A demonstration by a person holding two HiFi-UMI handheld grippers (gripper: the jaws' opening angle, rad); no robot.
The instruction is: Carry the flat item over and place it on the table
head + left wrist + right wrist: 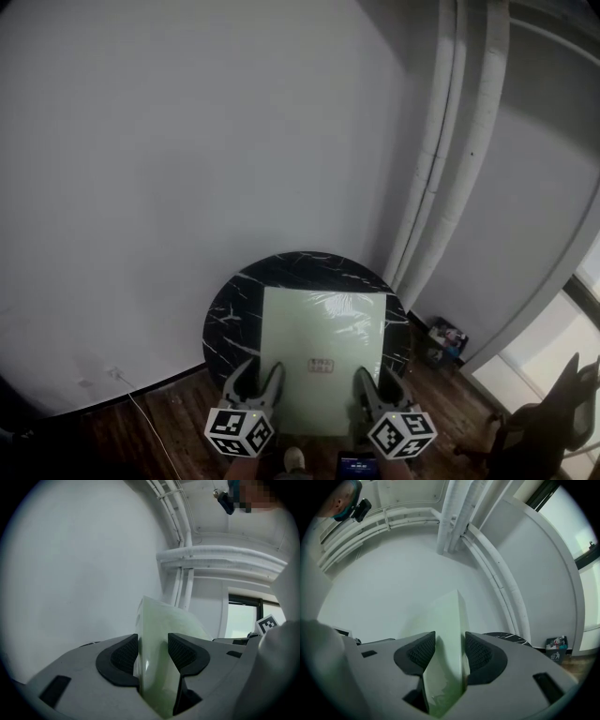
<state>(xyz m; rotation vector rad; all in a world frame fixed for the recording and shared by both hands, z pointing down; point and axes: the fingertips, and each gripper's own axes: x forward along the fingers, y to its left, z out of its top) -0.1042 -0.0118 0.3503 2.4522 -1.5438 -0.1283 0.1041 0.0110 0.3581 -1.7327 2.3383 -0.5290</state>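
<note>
**Desk:** Where's the sheet?

**Me:** Low centre of the head view. The pale green sheet lies flat over the round black bench and covers most of its top. Its near edge overhangs toward me, at the bottom of the frame.

**Desk:** Who has it?

**Me:** Both. My left gripper is clamped on that near edge at lower left. My right gripper has the same edge at lower right. In each gripper view the pads press on either face of the sheet, which runs away between them.

**Desk:** Is it down?

**Me:** I can't tell whether it touches the bench. From above it could be resting or hanging just over it. I judge the carry nearly done and the placing in hand.

**Desk:** Next?

**Me:** I'd lower it level until it bears on the bench and slide it in so less overhangs. Then I'd open both grippers together and draw them back toward me. Letting one go first could tip the sheet off the bench.
</note>
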